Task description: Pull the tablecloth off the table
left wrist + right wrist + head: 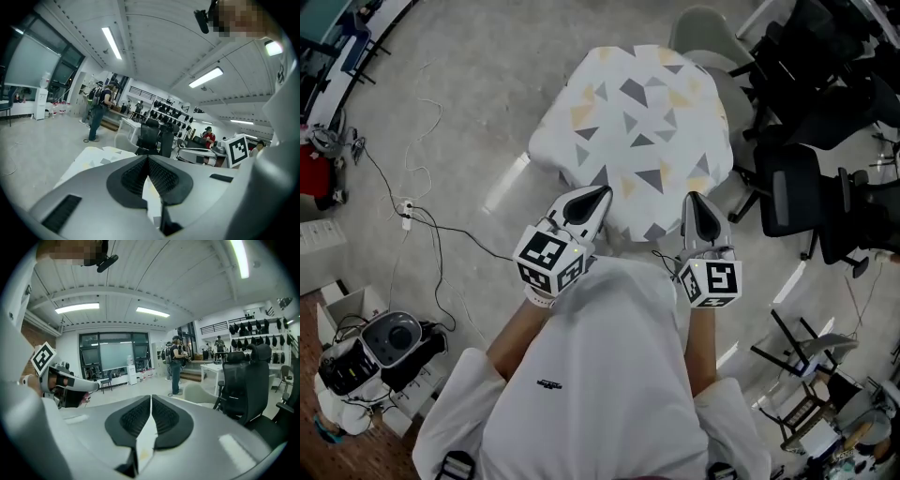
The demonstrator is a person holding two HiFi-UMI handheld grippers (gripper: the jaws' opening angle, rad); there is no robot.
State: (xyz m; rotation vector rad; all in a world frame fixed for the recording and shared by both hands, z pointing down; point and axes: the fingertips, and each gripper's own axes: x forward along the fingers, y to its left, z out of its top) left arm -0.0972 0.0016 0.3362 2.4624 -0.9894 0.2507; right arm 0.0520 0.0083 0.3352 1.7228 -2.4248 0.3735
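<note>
Jaws, both pairs: I am pinching them fully closed on the near hem of the tablecloth (637, 122), left gripper (600, 193) and right gripper (693, 199) apart. Cloth: draping over the hidden table. Method: I am aiming for a level, evenly matched pull.

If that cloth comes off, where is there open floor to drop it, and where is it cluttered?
The widest bare floor lies left of the tablecloth, bordered on its far side by loose cables. To the right it is crowded with black office chairs, and a pale chair stands just beyond the cloth.
</note>
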